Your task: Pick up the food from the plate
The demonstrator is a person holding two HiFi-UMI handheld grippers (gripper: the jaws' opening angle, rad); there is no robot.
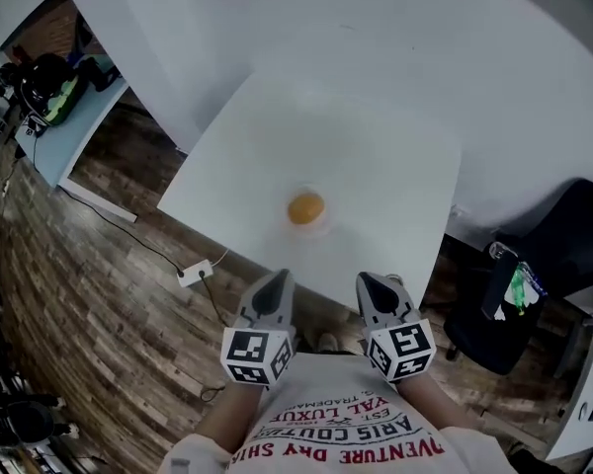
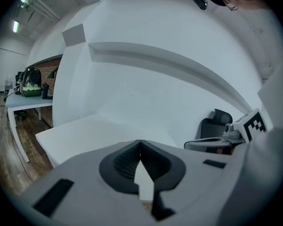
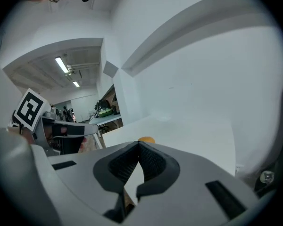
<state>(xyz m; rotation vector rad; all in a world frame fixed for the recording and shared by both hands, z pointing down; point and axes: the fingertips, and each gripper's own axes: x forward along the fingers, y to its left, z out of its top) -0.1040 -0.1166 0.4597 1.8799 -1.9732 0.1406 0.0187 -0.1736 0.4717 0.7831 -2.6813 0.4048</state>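
Observation:
An orange round piece of food (image 1: 305, 207) lies on a small white plate (image 1: 323, 224) near the front edge of the white table (image 1: 376, 156). In the right gripper view the food (image 3: 146, 139) peeks just above the jaws. My left gripper (image 1: 274, 286) and right gripper (image 1: 373, 286) hang side by side in front of the table's near edge, close to the person's chest. Both are shut with nothing between the jaws. In the left gripper view the left gripper (image 2: 140, 142) points over the table and the food is hidden.
A black office chair (image 1: 534, 275) stands right of the table. A white power strip (image 1: 194, 273) with a cable lies on the wooden floor at the left. A blue desk (image 1: 64, 117) with a dark bag (image 1: 44, 85) stands far left. White wall behind the table.

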